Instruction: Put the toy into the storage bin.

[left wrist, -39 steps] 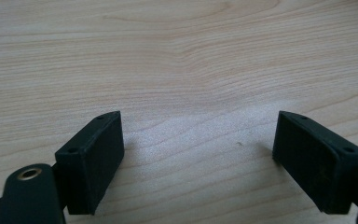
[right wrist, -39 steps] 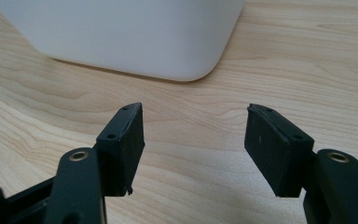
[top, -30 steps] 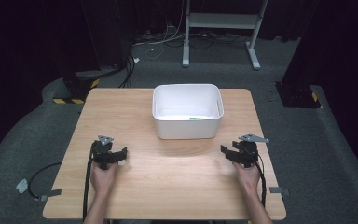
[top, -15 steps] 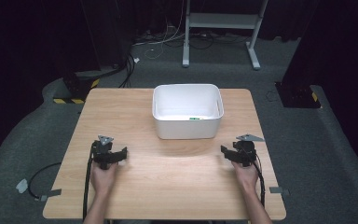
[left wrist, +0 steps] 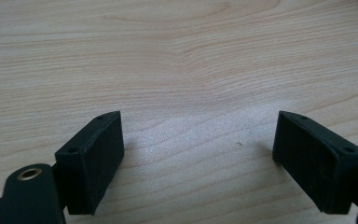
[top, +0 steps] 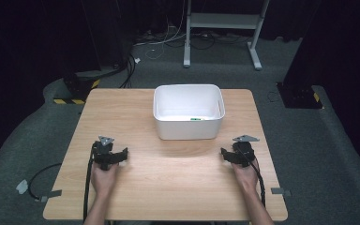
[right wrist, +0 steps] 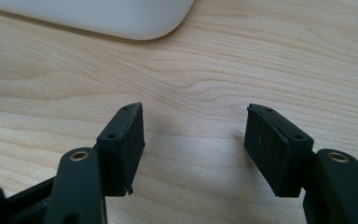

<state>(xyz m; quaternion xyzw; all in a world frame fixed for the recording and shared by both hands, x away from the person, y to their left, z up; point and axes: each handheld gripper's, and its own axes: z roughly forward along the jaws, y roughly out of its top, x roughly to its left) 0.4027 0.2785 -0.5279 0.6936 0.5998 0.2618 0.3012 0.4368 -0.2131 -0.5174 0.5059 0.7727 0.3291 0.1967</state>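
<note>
Small green mark (top: pixel 194 119) inside white bin (top: pixel 188 133), unidentifiable

white tub (top: pixel 189 112) at counter's (top: pixel 122 112) 12 o'clock edge. grey carpet floor (top: pixel 37 140) around; cables (top: pixel 164 40), white stand legs (top: pixel 220 21) beyond, 12 o'clock.

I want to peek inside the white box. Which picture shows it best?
The high view: it looks down on the whole white rectangular plastic bin, showing its rim, its inside and a small green mark on the near inner wall. The right gripper view catches just a rounded corner of it on the wood. The left gripper view has bare wood grain between its jaws.
</note>
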